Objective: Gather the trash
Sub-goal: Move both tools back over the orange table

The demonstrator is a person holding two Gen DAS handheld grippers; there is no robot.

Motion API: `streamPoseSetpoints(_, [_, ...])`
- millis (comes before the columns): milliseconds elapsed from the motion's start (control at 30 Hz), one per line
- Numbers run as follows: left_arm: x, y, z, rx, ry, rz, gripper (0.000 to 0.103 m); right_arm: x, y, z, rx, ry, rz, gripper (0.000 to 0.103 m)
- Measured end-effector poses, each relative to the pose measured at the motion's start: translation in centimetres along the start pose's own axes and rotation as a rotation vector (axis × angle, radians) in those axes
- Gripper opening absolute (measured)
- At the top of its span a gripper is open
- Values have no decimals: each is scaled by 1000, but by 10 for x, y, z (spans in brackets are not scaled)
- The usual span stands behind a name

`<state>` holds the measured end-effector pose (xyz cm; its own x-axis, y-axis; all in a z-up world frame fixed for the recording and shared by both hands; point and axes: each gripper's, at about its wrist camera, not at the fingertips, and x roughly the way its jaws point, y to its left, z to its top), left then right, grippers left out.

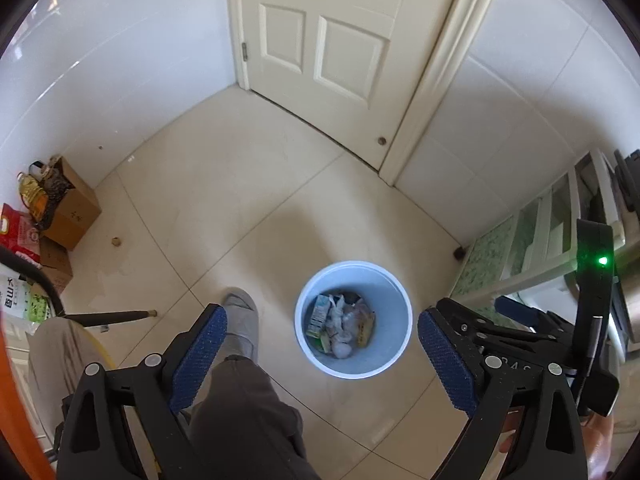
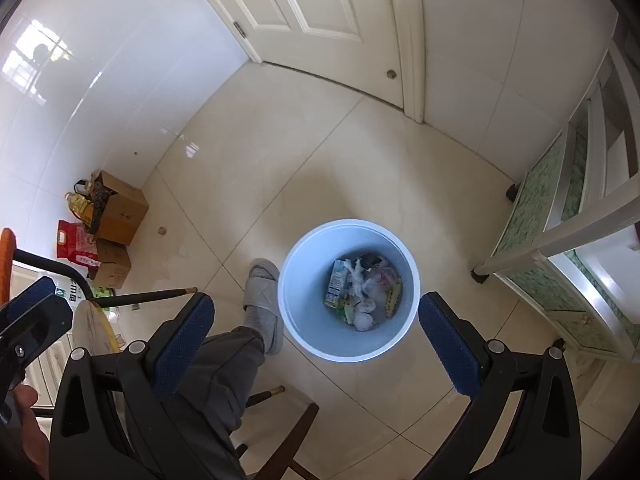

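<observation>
We find the white bin (image 2: 349, 290) standing on the tiled floor (image 2: 360, 152) just beside the person's slippered foot (image 2: 262, 300), holding crumpled tissues and cartons (image 2: 362, 294); both the left tongs (image 1: 322, 354) and the right tongs (image 2: 316, 338) hang above it, spread wide and carrying nothing. We judge the contents light, soft and crushable, best pinched at a bunched fold or a carton edge.

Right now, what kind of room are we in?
Probably a home kitchen or utility corner. Glossy white tiled walls and a cream panel door enclose a tiled floor; a cooking oil bottle, cardboard boxes and a red rice bag sit in the corner. A white trash bin holds wrappers.
</observation>
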<state>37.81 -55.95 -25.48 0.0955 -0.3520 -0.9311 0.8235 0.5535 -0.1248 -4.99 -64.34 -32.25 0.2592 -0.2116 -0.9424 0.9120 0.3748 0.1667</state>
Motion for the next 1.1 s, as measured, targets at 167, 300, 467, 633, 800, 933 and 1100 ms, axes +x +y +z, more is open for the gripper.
streamPoseSetpoints(167, [-55,0,-24,-13,-58,26,94,-34,21,-7,-24,-56,9,103])
streamPoseSetpoints(300, [-122,15,-53,-35,-151,24,94,-78,48,-11,-56,-135,36,103])
streamPoseSetpoints(467, [-202,39,-94,-71,-287,13,94,-140,98,-17,-141,-259,83,103])
streamPoseSetpoints(633, [-273,66,-142,-126,-419,45,96,-191,151,-33,-230,-355,149,103])
streamPoseSetpoints(800, [-331,95,-201,-174,-526,117,96,-230,209,-56,-327,-421,202,103])
streamPoseSetpoints(933, [-367,104,-248,-230,-610,167,97,-256,253,-75,-405,-466,242,103])
streamPoseSetpoints(1100, [-408,115,-309,-300,-689,253,98,-281,309,-101,-512,-519,299,103])
